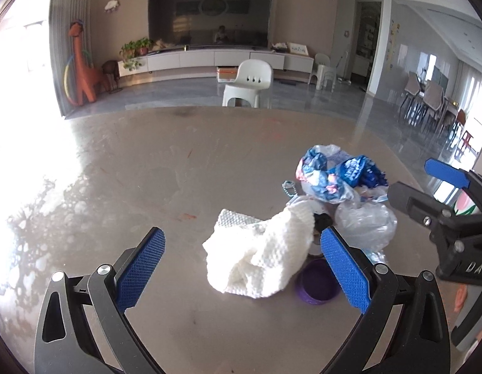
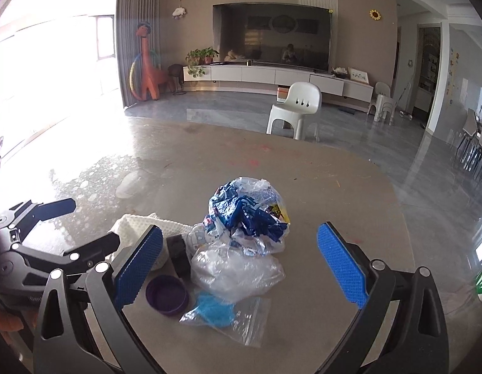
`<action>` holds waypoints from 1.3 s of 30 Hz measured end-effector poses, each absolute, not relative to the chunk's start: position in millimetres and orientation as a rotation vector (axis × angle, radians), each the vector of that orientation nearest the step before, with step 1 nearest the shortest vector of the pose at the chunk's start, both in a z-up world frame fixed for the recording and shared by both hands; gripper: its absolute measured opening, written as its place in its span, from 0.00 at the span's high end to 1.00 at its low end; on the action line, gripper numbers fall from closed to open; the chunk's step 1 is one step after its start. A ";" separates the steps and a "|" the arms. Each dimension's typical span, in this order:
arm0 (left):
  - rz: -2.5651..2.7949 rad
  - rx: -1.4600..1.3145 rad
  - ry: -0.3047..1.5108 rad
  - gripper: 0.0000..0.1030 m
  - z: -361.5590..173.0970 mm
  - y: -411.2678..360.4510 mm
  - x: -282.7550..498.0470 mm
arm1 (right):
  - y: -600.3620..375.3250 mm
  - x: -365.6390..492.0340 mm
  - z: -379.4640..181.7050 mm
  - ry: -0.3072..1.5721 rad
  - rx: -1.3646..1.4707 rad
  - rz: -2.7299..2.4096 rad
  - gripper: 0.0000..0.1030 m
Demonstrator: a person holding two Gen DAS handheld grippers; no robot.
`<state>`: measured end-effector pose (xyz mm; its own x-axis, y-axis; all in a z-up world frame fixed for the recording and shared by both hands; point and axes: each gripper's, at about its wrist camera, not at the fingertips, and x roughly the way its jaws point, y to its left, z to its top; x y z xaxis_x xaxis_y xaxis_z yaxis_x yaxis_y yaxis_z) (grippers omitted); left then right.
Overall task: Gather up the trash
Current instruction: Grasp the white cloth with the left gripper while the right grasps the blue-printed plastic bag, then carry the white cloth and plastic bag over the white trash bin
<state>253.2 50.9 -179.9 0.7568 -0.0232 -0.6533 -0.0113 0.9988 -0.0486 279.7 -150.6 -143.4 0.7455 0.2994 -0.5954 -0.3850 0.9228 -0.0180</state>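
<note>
We hold our left gripper (image 1: 242, 265) spread wide and empty, the crumpled white foam net (image 1: 259, 255) lying between its fingers at lower centre of the frame. Our right gripper (image 2: 241, 268) is equally wide and empty around the clear plastic bag (image 2: 237, 269), blue wrappers (image 2: 247, 215), purple lid (image 2: 166, 294) and zip bag (image 2: 225, 314) on the table (image 2: 334, 193).

Left gripper (image 1: 242, 263) low, level, jaws spread wide, nothing between pads. Right gripper (image 2: 241, 257) at its 2 o'clock, likewise spread wide, low, pointing forward.
</note>
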 end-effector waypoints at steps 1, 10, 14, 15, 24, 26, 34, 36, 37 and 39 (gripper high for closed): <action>-0.014 -0.053 0.711 0.05 -183.2 52.3 254.6 | -150.1 285.0 -145.5 0.631 -0.139 0.383 0.04; -0.028 -0.077 0.782 0.05 -209.6 52.4 282.0 | -137.8 333.5 -173.0 0.723 -0.158 0.413 0.04; -0.087 -0.086 0.833 0.52 -221.6 47.1 290.7 | -131.1 346.2 -187.9 0.796 -0.171 0.438 0.47; -0.096 -0.105 0.842 0.61 -223.7 47.9 291.1 | -129.4 347.7 -190.8 0.814 -0.180 0.445 0.51; -0.115 -0.084 0.767 0.80 -185.9 41.1 264.2 | -148.8 314.1 -147.3 0.695 -0.131 0.458 0.66; -0.115 -0.103 0.738 0.80 -170.1 40.4 255.1 | -157.5 299.8 -131.7 0.666 -0.122 0.459 0.66; -0.159 -0.085 0.659 0.80 -121.3 1.8 213.2 | -203.0 232.6 -81.2 0.582 -0.087 0.437 0.66; -0.179 -0.081 0.648 0.80 -112.9 -12.1 203.1 | -214.3 217.8 -73.8 0.567 -0.076 0.428 0.66; -0.189 -0.077 0.643 0.80 -109.2 -19.0 198.9 | -221.5 207.3 -69.3 0.559 -0.075 0.418 0.66; -0.220 -0.059 0.637 0.80 -102.1 -39.2 188.0 | -236.2 189.7 -60.4 0.539 -0.068 0.394 0.66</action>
